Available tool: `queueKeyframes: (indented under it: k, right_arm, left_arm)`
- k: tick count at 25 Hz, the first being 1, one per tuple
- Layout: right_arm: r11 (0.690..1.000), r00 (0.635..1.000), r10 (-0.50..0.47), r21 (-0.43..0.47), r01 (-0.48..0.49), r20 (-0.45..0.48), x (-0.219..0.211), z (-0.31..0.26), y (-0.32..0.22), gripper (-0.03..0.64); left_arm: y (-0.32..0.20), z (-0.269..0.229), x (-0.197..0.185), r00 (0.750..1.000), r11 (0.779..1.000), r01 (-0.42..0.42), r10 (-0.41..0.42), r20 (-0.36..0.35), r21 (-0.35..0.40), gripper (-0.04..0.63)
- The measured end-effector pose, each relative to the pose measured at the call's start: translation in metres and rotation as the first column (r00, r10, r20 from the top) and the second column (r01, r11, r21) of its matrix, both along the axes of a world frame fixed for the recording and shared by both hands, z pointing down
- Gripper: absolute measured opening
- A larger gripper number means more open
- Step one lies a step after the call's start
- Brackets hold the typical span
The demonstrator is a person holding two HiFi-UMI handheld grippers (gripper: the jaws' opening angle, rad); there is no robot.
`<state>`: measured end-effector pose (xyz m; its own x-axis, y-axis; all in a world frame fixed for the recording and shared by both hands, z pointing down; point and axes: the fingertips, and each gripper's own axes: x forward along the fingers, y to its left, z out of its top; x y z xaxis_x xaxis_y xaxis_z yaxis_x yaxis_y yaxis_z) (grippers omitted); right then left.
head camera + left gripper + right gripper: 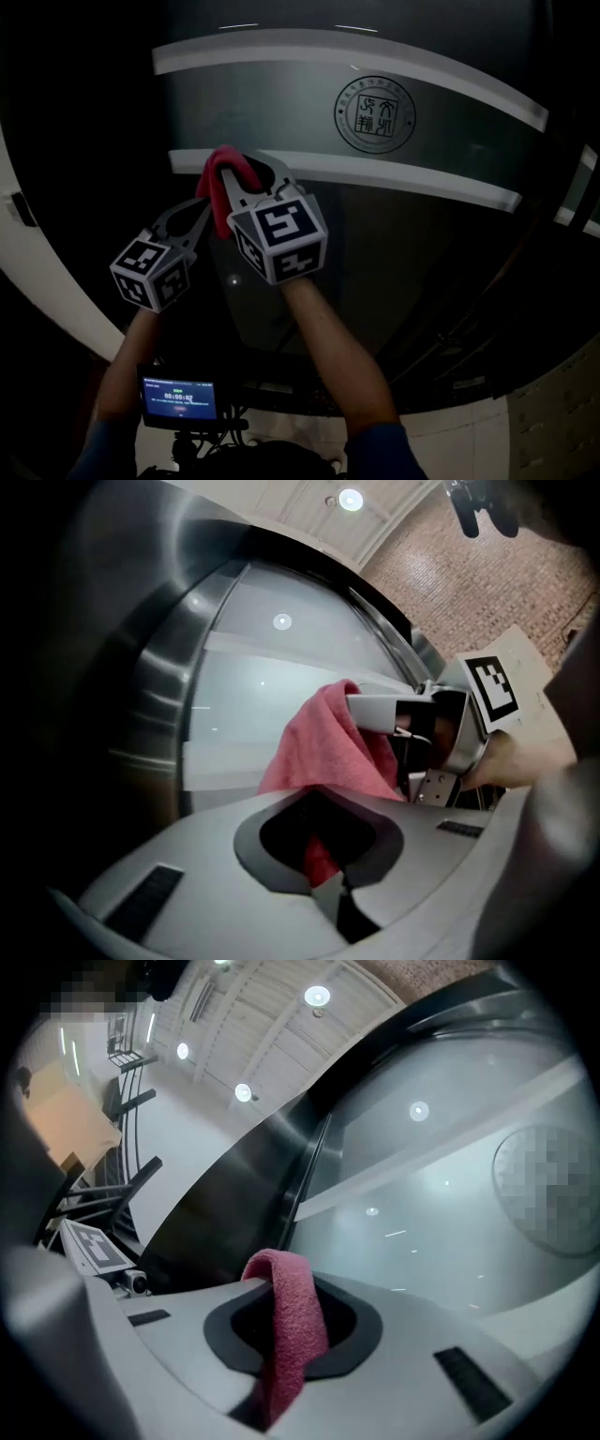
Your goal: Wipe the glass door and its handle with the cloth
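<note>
3 views. The head view looks from above the person's forearms, forward and steeply down at the glass door (281,103), with the left gripper (200,214) and right gripper (251,173) mid-frame. The left gripper view sits very close to the glass, facing along its own jaws, with the right gripper at its right. The right gripper view, equally close, catches the left gripper at its left edge. All 3 share the pink cloth (217,178) and the door's white band (375,173).

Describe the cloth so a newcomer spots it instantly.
On the glass door, go from the round seal down to the lower frosted band, left end. There the cloth sits pinched by the left gripper and right gripper: the only red thing.
</note>
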<state>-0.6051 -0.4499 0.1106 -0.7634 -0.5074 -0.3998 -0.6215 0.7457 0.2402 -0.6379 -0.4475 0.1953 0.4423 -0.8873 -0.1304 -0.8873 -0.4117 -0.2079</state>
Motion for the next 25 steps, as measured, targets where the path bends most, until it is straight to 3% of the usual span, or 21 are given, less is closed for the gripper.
queueKeyframes:
  k: [6, 10, 17, 21, 25]
  right_arm:
    - [0.997, 0.998, -0.069, -0.026, 0.069, -0.009, -0.079, 0.024, -0.004, 0.028]
    - [0.999, 0.999, -0.033, -0.019, 0.032, -0.035, -0.074, 0.037, -0.011, 0.028]
    - [0.993, 0.994, 0.108, -0.057, -0.107, 0.002, 0.034, 0.053, -0.034, 0.028]
    - [0.972, 0.974, 0.226, -0.072, -0.225, 0.016, 0.133, 0.061, -0.039, 0.028]
    - [0.930, 0.932, 0.362, -0.082, -0.359, 0.016, 0.241, 0.062, -0.041, 0.028]
  left_arm:
    - [0.004, 0.018, -0.074, 0.996, 0.995, 0.092, -0.092, -0.006, -0.039, 0.009]
    - [-0.001, 0.028, -0.064, 0.998, 0.996, 0.069, -0.069, -0.002, -0.061, 0.009]
    - [-0.021, 0.043, 0.038, 0.997, 0.994, -0.070, 0.071, 0.006, -0.086, 0.009]
    - [-0.031, 0.051, 0.124, 0.984, 0.979, -0.181, 0.180, -0.011, -0.093, 0.009]
    - [-0.034, 0.050, 0.200, 0.965, 0.962, -0.261, 0.260, -0.025, -0.081, 0.009]
